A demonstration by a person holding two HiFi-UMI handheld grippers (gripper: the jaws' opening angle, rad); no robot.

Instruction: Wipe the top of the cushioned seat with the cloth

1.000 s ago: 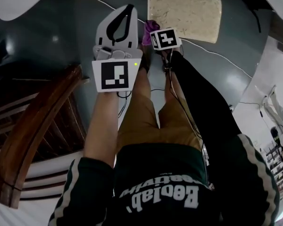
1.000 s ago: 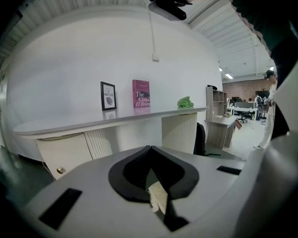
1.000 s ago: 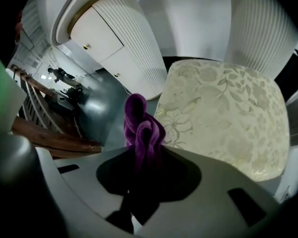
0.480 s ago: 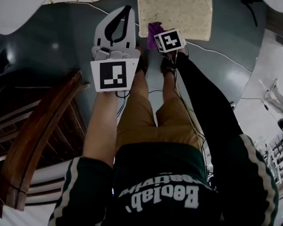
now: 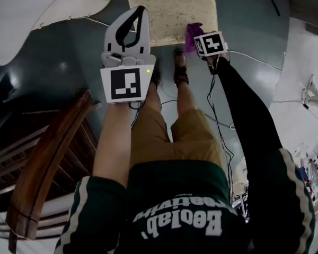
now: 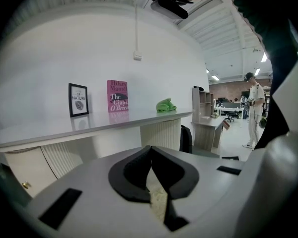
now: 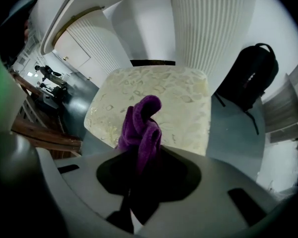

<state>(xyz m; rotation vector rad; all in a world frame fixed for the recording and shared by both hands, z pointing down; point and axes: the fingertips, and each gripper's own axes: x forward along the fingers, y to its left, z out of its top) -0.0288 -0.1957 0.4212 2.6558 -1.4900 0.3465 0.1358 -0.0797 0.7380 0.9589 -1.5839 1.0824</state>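
The cushioned seat point(image 5: 172, 14) is a cream, patterned square on the dark floor, at the top of the head view. My right gripper point(image 5: 199, 42) is shut on a bunched purple cloth point(image 5: 190, 32) and hangs by the seat's near right corner. In the right gripper view the cloth point(image 7: 141, 125) sticks up out of the jaws, with the seat point(image 7: 184, 108) behind and below it, apart from it. My left gripper point(image 5: 141, 9) is held up over the seat's near left edge. Its jaws meet at the tips with nothing between them point(image 6: 150, 150).
A dark wooden chair frame point(image 5: 47, 157) stands at the left. White ribbed furniture point(image 5: 47, 7) curves round behind the seat. A black backpack point(image 7: 248, 78) leans to the seat's right. Thin cables point(image 5: 254, 62) run over the floor. The person's shoes point(image 5: 179, 70) stand just before the seat.
My right gripper has carried the purple cloth rightward, from the seat's near left edge to its near right corner. The view has swung, so the seat sits further left. My left gripper has hardly moved.
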